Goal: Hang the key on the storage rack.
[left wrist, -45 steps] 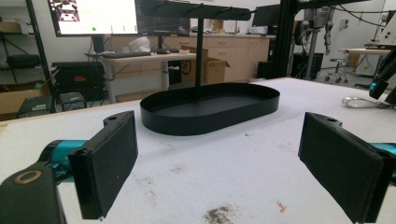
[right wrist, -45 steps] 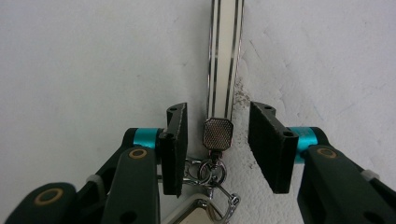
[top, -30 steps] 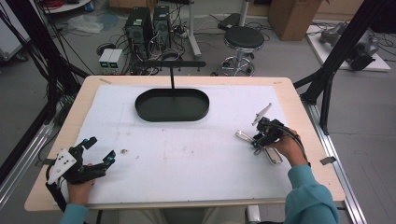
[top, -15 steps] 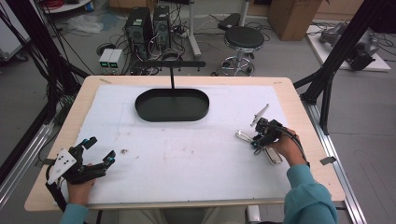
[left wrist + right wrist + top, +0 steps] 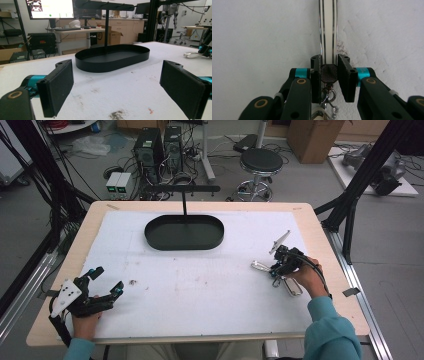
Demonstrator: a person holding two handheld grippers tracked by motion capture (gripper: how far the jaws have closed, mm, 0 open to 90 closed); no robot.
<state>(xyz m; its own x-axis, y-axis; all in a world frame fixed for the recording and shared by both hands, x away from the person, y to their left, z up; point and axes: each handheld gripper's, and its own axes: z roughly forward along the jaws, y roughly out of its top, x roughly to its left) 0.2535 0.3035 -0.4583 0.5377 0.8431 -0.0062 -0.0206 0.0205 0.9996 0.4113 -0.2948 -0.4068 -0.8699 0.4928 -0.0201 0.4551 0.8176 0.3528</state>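
Keychain strap, seemingly, sits clamped between right claw pads.

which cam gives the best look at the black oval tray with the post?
The high view: the whole black oval tray is seen from above, rim complete, post rising from it near its far edge. The left gripper view shows it side-on beyond the open left gripper, near wall and post clear, and the far part of its floor.
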